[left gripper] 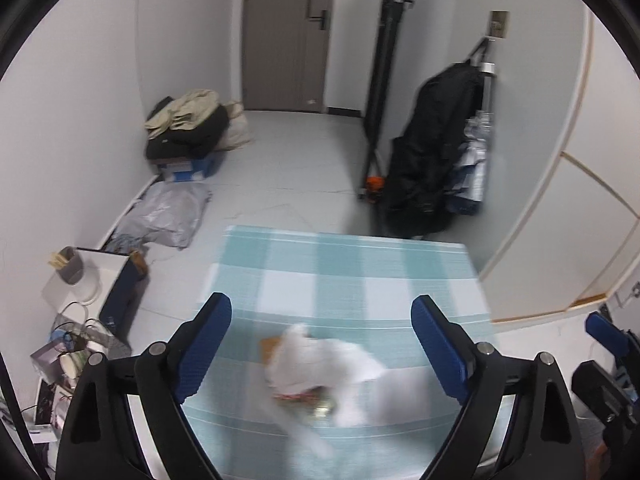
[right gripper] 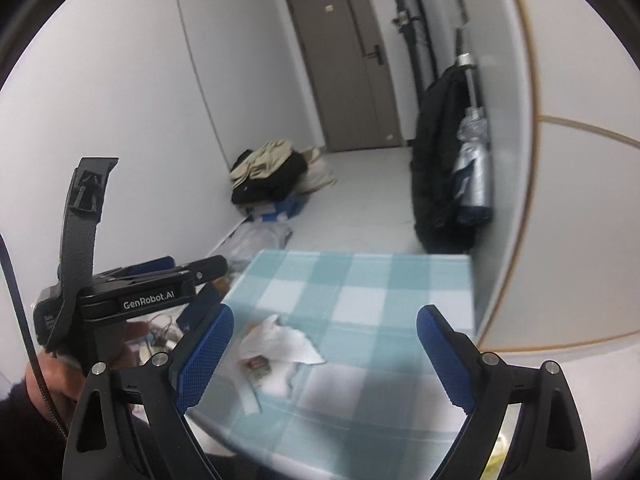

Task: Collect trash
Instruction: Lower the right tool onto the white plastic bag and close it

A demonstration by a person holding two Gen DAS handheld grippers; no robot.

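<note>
- Two grippers are in your hands, and both stand wide apart with nothing between the pads: the left gripper and the right gripper each hang over the checked tablecloth.
- One heap of trash lies under them: a crumpled white tissue over a small printed packet. In the left view the heap is blurred and sits between the fingers without touching either.
- Your left hand shows in the right view, wrapped round its gripper's handle, just left of the table.
- Nothing on the cloth blocks the way to the heap; the rest of the cloth is bare.
- Past the table's far edge the floor is pale grey, running to one grey-brown door.
- Against the left wall sits one pile of clothes on a blue box, with a grey plastic bag nearer you.
- Beside the table's left side are a white box bearing a grey cup and a tangle of cables; I cannot tell them apart.
- On the right wall hangs one black bag, with a black pole left of it.
</note>
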